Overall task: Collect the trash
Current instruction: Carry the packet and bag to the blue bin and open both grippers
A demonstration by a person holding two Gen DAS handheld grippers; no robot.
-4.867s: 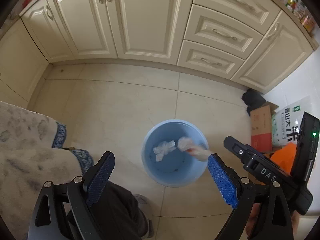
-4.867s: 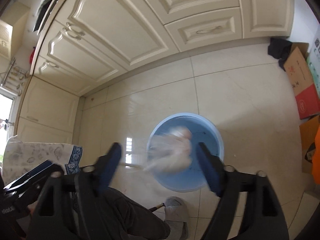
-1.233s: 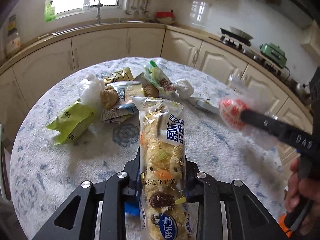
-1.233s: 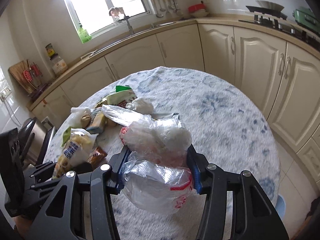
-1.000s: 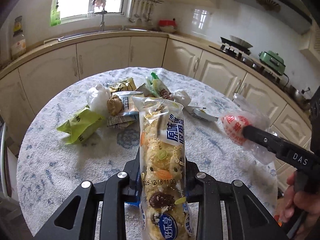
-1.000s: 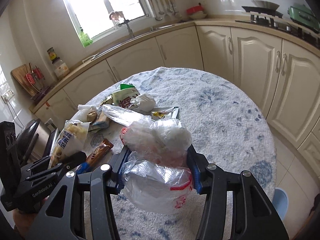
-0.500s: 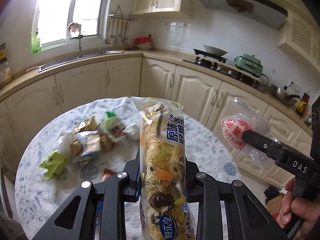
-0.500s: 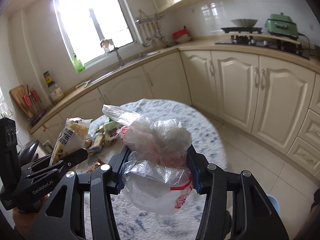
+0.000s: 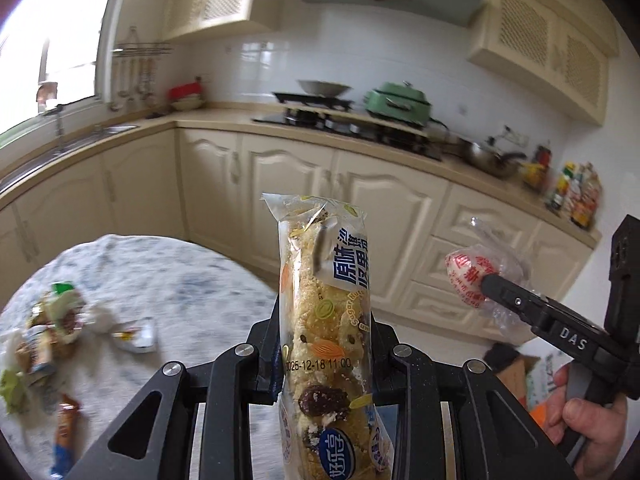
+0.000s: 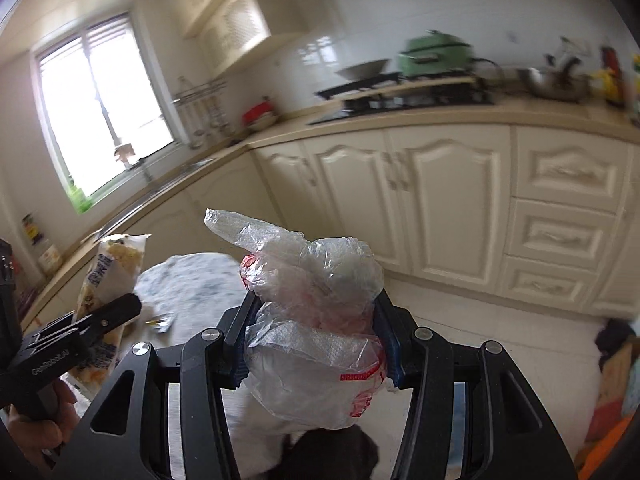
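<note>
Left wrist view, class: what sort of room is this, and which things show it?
A home kitchen: a black gas hob on the beige countertop, cream panelled cabinets beneath, and a steel sink under the window.

Snack wrapper [image 9: 324, 320]: glossy clear plastic printed in blue and white; you can see crumbly, rough cake through it.
Plastic bag [image 10: 316, 320]: thin, crinkled, see-through film with red print, shiny where light catches it.
Left gripper [image 9: 324, 364]: matt black plastic arms with bright metal screw heads in front of you.
Bench [image 9: 168, 280]: covered in soft, mottled blue-and-white cloth.
Cabinets [image 10: 440, 200]: smooth cream panels with a satin sheen.
Wall tiles [image 9: 340, 48]: glossy white.
</note>
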